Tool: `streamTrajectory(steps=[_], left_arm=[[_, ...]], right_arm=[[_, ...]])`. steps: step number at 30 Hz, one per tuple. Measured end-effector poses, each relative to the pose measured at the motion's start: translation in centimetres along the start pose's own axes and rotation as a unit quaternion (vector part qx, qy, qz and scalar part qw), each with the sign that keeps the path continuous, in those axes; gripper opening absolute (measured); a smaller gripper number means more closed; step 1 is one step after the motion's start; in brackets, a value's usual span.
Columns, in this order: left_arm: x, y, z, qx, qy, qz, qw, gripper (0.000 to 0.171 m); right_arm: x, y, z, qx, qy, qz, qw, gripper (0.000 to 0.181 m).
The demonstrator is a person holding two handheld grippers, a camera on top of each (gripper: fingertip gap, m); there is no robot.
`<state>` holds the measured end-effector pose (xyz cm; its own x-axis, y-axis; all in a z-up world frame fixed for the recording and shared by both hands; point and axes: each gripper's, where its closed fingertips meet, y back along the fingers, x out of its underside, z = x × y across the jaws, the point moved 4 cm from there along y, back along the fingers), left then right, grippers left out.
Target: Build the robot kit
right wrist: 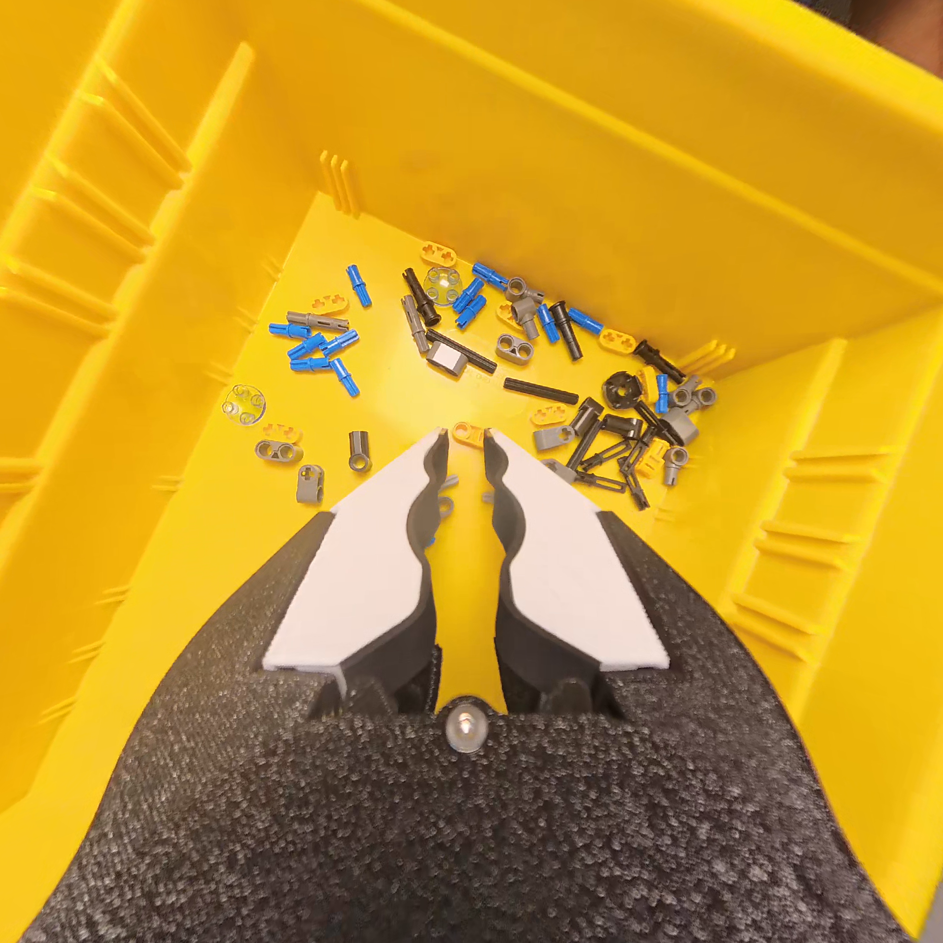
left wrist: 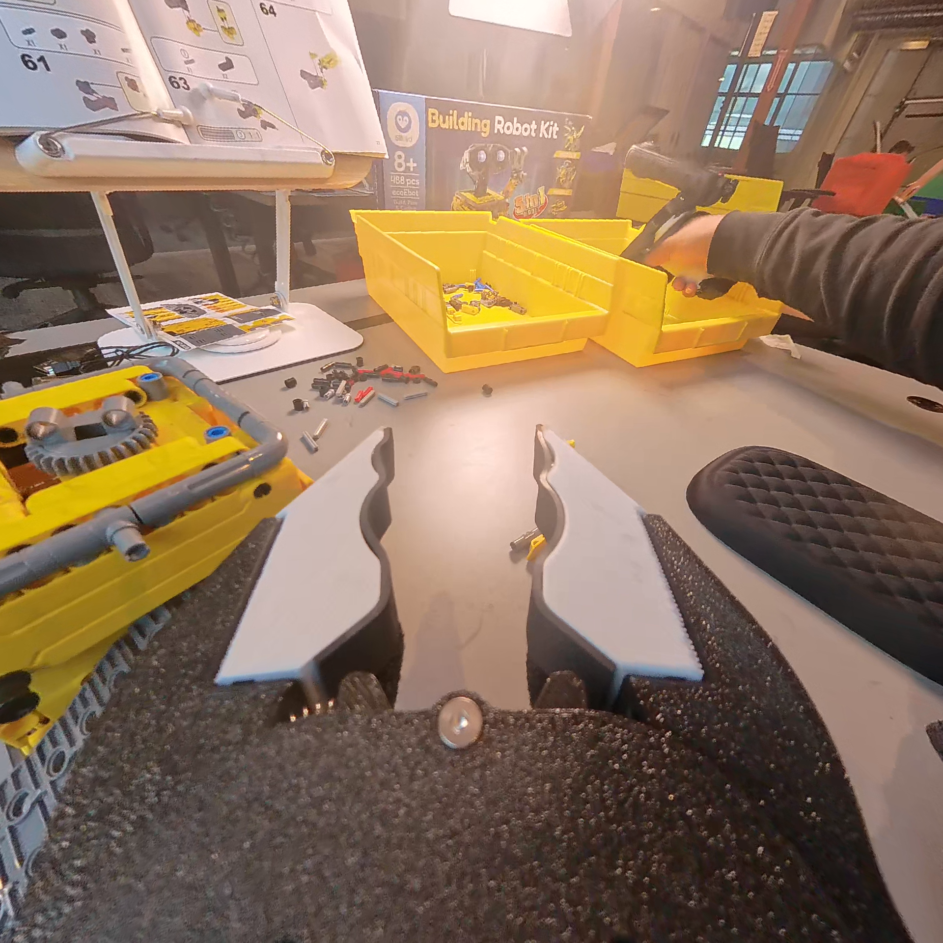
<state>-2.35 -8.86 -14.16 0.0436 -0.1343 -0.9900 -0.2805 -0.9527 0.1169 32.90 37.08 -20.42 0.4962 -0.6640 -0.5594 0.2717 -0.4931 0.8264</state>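
1. Hovering low over the grey table (left wrist: 459,490), the left gripper (left wrist: 463,439) had its jaws wide apart and held nothing.
2. Just left of that gripper sat a partly built yellow model (left wrist: 127,510) with grey bars and a grey gear (left wrist: 92,444) on top.
3. A small black and yellow piece (left wrist: 528,543) lay on the table, touching or nearly touching the inner edge of that gripper's right finger.
4. A black padded rest (left wrist: 826,551) lay to the right of the left gripper.
5. Beyond it, loose black, red and grey pins (left wrist: 357,385) were scattered on the table, in front of a yellow bin (left wrist: 403,275) holding small parts.
6. Farther back stood an instruction booklet (left wrist: 178,66) on a white stand (left wrist: 286,245) and a kit box (left wrist: 485,153).
7. A sleeved arm (left wrist: 826,265) reached into a second yellow bin (left wrist: 714,331) to the right of the first.
8. Inside that bin (right wrist: 612,153), the right gripper (right wrist: 468,432) had its jaws narrowly apart, with a small orange connector (right wrist: 468,431) between the tips; whether they gripped it could not be told.
9. Around the connector lay blue pins (right wrist: 316,347), black axles (right wrist: 541,390), grey connectors (right wrist: 515,348) and clear round plates (right wrist: 244,404).
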Motion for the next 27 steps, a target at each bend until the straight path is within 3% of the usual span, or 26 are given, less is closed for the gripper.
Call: streamTrajectory(steps=[11,27], left_arm=[[-0.1,0.1,0.0,0.002,0.004,-0.005,1.0,0.054],[-0.2,0.2,0.0,0.005,0.008,-0.009,1.0,0.054]], right_arm=[[0.5,-0.2,0.4,-0.013,-0.006,-0.005,1.0,0.004],[0.1,2.5,0.9,-0.042,-0.004,-0.048,0.998,0.025]])
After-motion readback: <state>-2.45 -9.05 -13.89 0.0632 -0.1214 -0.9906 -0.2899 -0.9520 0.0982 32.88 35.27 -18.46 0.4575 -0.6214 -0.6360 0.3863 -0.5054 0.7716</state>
